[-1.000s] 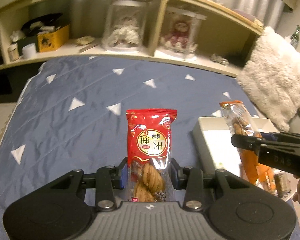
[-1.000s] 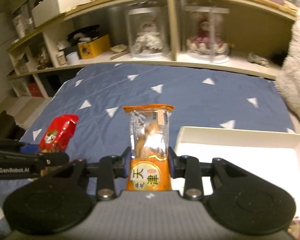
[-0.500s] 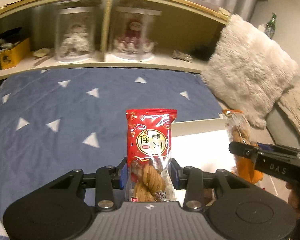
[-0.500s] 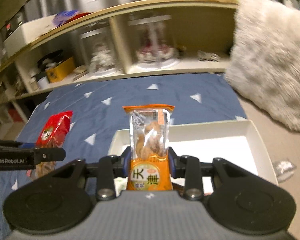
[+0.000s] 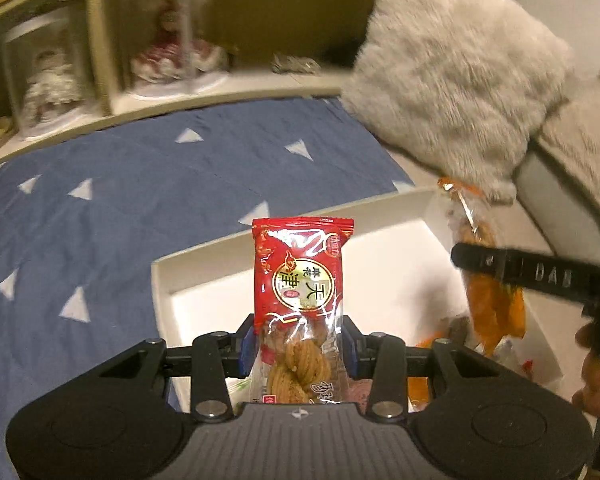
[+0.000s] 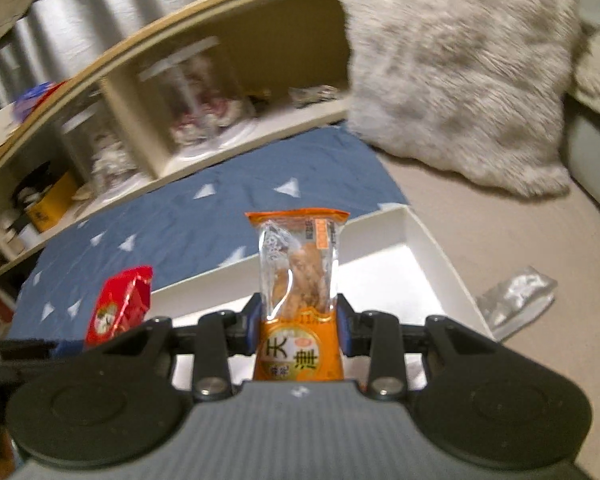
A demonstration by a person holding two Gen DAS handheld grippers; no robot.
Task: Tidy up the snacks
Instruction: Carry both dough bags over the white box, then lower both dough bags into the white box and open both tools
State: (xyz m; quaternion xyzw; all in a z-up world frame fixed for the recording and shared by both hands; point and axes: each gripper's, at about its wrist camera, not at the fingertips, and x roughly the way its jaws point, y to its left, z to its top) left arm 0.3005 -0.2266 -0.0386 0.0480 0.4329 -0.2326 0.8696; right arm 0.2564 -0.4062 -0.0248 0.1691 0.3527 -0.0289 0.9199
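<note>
Blue bedspread (image 5: pixel 100 216) with white triangles, fluffy pillow (image 5: pixel 460 64) at 1 o'clock | left view: left claw (image 5: pixel 298 354) clamped on red snack pack (image 5: pixel 302 280), upright over white tray (image 5: pixel 168 280) | right view: right claw (image 6: pixel 299 326) gripping orange snack pack (image 6: pixel 300 280) above the tray, red one at 9 o'clock

A bedroom: blue bedspread (image 5: pixel 140 184), fluffy pillow (image 5: pixel 452 80), doll shelf (image 5: pixel 160 60)
</note>
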